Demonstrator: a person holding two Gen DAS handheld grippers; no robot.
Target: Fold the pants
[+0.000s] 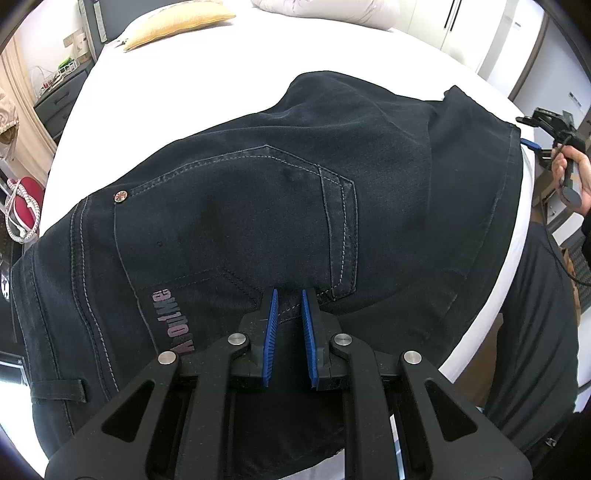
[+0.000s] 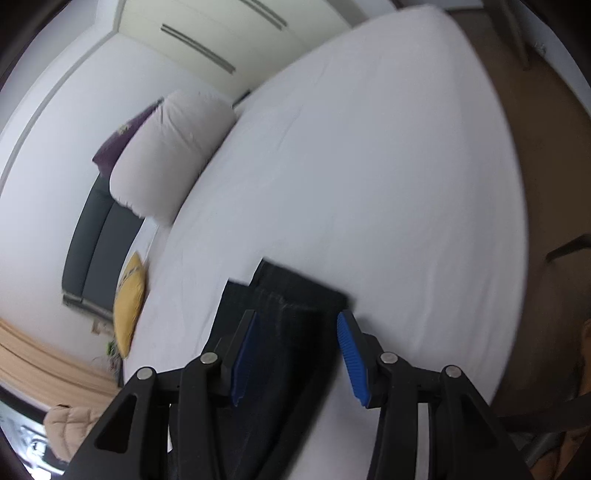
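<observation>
1. Where the left gripper (image 1: 288, 306) fills the lower centre of the left wrist view, its blue fingers (image 1: 270, 332) are nearly closed, pinching a fold of the pants (image 1: 258, 206).
2. Dark pants spread across mid-frame on the white bed (image 1: 207, 77).
3. Right gripper (image 2: 295, 325): fingers half open, pant hems (image 2: 295, 291) between them, unpinched.
4. Yellow cushion (image 1: 177, 22), upper left.

The left wrist view looks steeply down, close over the dark denim pants (image 1: 280, 206) on the white-sheeted bed (image 1: 207, 85). The right wrist view faces shallower across both (image 2: 291, 295) (image 2: 388, 166).
</observation>
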